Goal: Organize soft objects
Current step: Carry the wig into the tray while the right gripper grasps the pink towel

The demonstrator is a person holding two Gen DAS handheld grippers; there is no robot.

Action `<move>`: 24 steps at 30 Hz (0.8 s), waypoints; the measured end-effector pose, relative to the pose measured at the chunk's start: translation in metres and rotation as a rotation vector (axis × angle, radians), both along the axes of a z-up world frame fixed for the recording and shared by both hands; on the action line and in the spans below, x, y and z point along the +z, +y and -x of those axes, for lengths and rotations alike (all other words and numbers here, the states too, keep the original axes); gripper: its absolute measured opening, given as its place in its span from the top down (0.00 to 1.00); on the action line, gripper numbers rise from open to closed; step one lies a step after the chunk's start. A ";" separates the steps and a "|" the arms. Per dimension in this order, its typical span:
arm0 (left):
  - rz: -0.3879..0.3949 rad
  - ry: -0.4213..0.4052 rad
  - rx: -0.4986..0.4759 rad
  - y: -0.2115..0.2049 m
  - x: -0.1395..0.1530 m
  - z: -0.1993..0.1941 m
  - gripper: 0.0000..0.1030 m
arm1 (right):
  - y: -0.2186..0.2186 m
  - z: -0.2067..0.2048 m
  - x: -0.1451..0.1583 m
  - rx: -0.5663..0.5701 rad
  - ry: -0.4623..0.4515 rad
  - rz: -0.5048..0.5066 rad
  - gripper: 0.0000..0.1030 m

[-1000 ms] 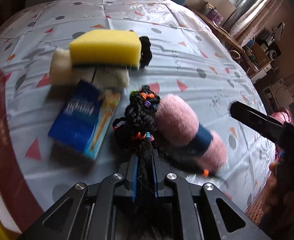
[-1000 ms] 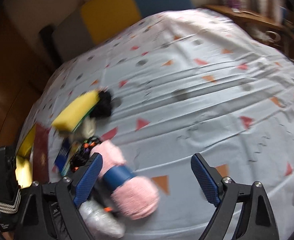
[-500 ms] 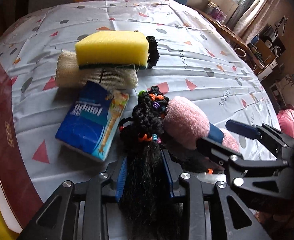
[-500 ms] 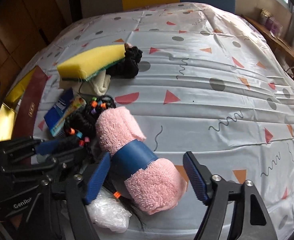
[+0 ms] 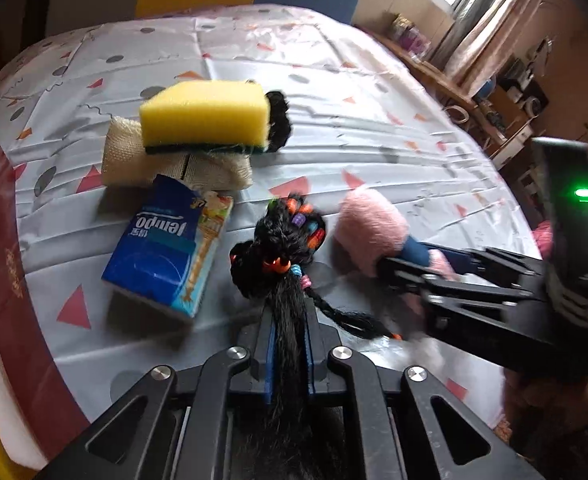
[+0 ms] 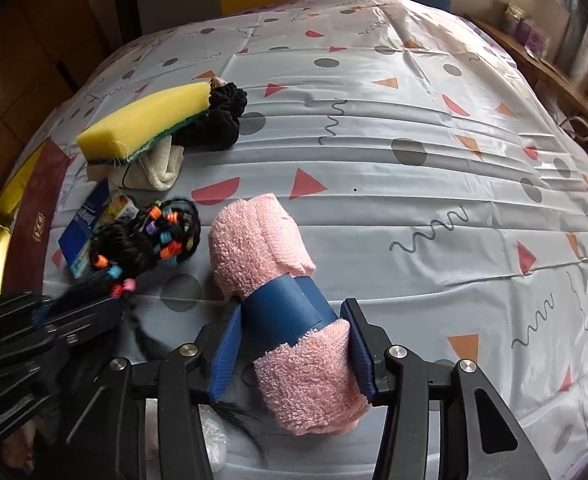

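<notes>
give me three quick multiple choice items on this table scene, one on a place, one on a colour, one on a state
1. The yellow sponge lies on:
A the beige cloth
B the tissue pack
C the bare tablecloth

2. The band around the pink towel roll is:
A red
B blue
C green

3. The left gripper is:
A wide open
B shut on the beaded black hair piece
C shut on nothing

Answers: 1 A, the sponge rests atop the cloth; 2 B, a blue sleeve wraps it; 3 B, hair runs between its fingers.
</notes>
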State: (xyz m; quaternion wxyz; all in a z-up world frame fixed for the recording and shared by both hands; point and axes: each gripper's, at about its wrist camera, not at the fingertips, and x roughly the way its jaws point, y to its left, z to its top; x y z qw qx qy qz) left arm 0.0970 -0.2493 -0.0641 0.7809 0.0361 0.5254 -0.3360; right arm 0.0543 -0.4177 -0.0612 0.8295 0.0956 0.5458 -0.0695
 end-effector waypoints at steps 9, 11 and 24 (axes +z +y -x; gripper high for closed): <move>0.120 -0.062 0.017 0.026 0.045 0.016 0.91 | 0.004 -0.001 -0.008 -0.001 0.039 0.097 0.53; 0.144 -0.074 0.026 0.027 0.055 0.016 0.92 | 0.004 -0.001 -0.007 -0.001 0.035 0.102 0.54; 0.283 -0.149 0.317 0.159 0.110 0.006 0.91 | 0.008 0.002 -0.007 0.002 0.033 0.117 0.54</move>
